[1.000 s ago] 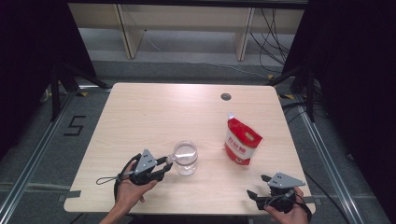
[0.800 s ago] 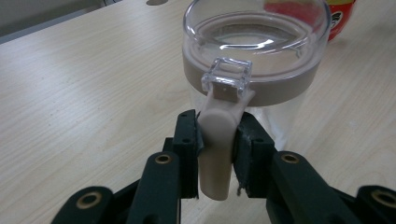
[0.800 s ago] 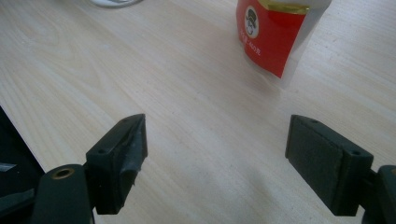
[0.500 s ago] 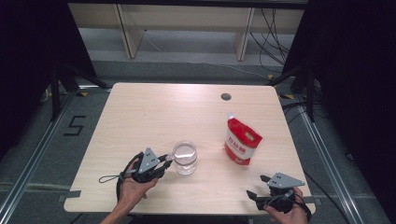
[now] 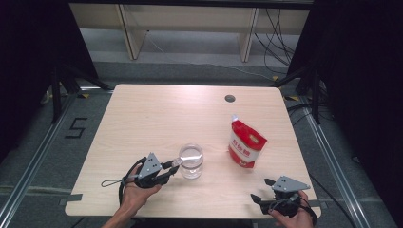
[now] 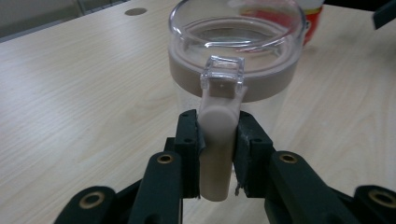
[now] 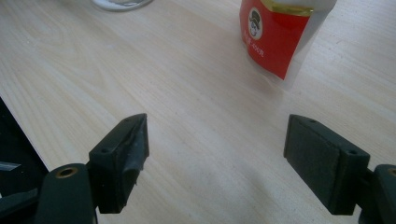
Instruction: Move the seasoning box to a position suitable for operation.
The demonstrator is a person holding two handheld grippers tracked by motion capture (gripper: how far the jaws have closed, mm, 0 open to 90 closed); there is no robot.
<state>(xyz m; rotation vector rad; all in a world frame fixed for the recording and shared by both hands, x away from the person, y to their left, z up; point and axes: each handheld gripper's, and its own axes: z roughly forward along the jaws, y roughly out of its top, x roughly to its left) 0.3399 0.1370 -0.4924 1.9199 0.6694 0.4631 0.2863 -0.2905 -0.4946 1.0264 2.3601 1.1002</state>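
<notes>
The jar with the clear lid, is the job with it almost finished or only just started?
Only just started, it seems. Done: the left gripper has clamped the beige latch on the jar. In hand: holding that latch, with the lid still closed. Left: probably opening the jar and bringing over the red pouch, which stands untouched while the right gripper waits open near the table's edge.
</notes>
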